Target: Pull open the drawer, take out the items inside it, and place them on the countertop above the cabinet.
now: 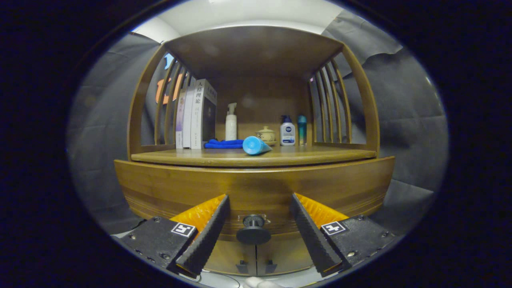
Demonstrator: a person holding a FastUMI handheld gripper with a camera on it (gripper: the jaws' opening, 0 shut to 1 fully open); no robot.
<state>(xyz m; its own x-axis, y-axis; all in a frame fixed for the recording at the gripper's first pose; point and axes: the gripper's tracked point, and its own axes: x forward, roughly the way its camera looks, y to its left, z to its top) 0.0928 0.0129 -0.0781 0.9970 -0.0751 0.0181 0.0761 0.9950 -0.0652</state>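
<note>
I have the gripper (259,208) facing the cabinet front, fingers spread wide and holding nothing. The drawer (256,188) sits directly ahead of them: a broad wooden front with a horizontal grain, bowed outward by the lens, flush with the cabinet body as far as I can tell, so I log it as closed. Its knob (253,230) is dark, round and stubby, mounted on a small plate, and it lies between the two fingers, low down near their bases; neither finger touches it. I cannot see inside the drawer.

Below the drawer I see two cabinet doors (256,256) meeting at a centre seam, each with a small dark pull beside the seam.

Above the drawer is the countertop (320,154), a wooden shelf under a curved wooden canopy with slatted sides. Things on it, from one side to the other:
- a few upright books (198,116) against the slats
- a folded blue cloth (224,143) beside the books
- a white pump bottle (231,124) standing behind the cloth
- a light blue tube (255,145) lying on its side near the front edge, round end toward me
- a small lidded ceramic pot (266,135)
- a white bottle with a dark cap (287,131)
- a slim teal bottle (302,130) just beside it
</note>
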